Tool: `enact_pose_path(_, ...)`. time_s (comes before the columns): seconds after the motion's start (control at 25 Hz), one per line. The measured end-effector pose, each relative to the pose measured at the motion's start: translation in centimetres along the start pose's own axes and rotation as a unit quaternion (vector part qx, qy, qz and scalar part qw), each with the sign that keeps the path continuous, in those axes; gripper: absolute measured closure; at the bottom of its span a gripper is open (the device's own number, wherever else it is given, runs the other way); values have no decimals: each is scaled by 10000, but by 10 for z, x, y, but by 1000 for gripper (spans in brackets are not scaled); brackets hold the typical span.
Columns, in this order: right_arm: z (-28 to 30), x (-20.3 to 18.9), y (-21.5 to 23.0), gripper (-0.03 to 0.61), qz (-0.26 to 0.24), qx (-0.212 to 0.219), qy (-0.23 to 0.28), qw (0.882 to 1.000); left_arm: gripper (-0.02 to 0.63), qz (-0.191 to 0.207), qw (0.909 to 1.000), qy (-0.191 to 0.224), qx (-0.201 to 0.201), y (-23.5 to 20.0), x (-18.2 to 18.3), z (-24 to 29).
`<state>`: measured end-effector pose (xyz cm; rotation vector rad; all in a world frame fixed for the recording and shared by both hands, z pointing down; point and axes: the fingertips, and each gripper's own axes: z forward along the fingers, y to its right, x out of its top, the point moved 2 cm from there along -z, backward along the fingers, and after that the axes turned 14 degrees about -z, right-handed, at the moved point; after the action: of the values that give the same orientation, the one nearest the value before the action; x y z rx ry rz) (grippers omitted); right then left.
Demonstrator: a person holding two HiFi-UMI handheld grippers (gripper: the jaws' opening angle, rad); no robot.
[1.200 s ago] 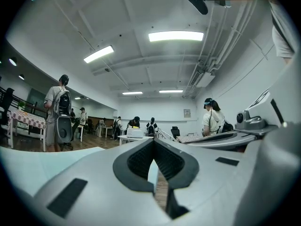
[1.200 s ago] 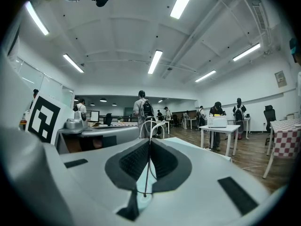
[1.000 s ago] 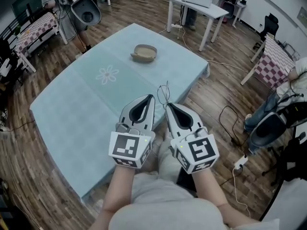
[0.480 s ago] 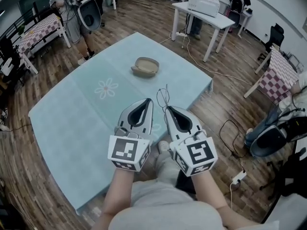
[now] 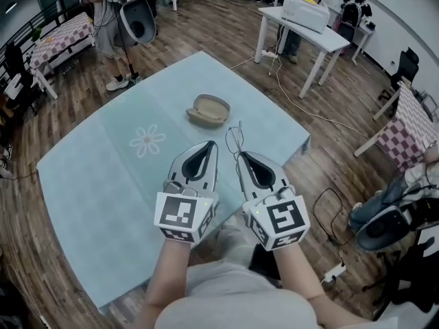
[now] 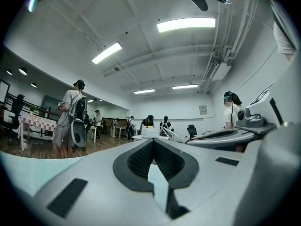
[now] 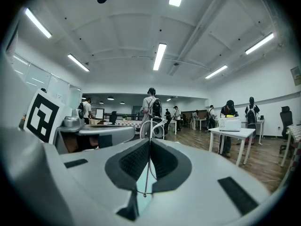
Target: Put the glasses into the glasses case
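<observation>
Head view: teal table [image 5: 103, 184], wood floor [image 5: 27, 259]

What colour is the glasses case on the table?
The glasses case is tan; the head view shows it best.

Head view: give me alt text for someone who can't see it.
Seen from above, the right tongs are shut on thin wire glasses, beside the shut, empty left tongs. Ahead, a tan case lies open on a pale blue table.
</observation>
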<state>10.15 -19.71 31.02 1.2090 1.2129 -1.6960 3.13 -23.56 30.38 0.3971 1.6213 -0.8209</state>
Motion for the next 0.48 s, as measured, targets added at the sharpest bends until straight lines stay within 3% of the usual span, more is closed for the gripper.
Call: enact_pose_path(0.48,77,-36,50,568,-192,543,-188,9982,606,44,9981,-253,568,-40,-19,68)
